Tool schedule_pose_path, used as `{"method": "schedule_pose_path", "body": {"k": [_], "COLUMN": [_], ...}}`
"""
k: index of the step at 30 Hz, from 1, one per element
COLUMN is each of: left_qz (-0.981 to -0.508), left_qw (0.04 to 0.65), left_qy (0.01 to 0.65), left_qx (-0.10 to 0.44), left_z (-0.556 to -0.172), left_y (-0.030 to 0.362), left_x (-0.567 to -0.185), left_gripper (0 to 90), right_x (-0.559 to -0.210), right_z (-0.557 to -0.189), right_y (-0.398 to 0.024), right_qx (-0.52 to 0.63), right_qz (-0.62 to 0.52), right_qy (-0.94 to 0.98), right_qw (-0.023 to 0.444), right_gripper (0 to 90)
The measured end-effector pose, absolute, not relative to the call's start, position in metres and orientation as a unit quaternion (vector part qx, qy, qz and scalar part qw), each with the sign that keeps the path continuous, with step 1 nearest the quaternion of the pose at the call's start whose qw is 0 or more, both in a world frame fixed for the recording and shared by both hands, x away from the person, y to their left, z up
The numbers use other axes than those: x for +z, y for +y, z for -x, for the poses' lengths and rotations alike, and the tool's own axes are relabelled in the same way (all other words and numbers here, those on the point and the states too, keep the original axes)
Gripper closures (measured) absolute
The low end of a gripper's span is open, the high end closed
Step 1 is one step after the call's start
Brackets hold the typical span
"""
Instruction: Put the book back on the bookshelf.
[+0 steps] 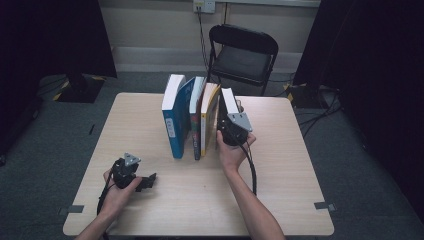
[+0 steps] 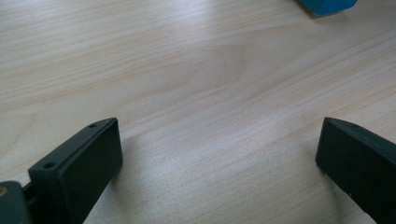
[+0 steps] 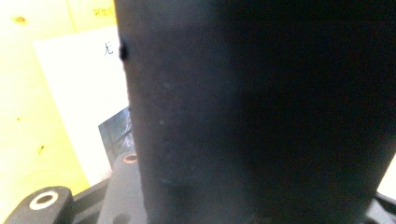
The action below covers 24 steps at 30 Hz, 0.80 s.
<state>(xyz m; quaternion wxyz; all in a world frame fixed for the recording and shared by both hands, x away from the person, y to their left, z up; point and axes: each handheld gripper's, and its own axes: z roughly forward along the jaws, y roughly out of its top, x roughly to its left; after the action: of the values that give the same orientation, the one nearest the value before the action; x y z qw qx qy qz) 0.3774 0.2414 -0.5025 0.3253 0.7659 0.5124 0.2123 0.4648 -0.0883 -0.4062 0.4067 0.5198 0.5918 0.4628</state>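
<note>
Pinching a matte black book [image 1: 227, 102], right gripper [image 1: 231, 125], left gripper [image 1: 145, 181] spread over pale woodgrain table [image 1: 280, 165].

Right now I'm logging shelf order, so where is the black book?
In the high view the black book stands upright at the right end of the row on the table, beside the yellow book, clamped by the right gripper.
</note>
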Motion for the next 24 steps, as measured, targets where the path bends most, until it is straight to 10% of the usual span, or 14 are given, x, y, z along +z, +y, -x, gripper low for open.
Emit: {"method": "schedule_pose_path", "body": {"k": [24], "left_qz": [-0.765], "left_qw": [0.326], "left_qy": [0.513], "left_qx": [0.213], "left_z": [-0.377], "left_y": [0.241], "left_x": [-0.503], "left_gripper": [0.1], "right_x": [-0.393], "right_z": [-0.438], "right_y": [-0.093], "right_qx": [0.471], "right_qz": [-0.508], "right_qy": [0.608], "right_qw": [0.388], "right_gripper": [48.1]}}
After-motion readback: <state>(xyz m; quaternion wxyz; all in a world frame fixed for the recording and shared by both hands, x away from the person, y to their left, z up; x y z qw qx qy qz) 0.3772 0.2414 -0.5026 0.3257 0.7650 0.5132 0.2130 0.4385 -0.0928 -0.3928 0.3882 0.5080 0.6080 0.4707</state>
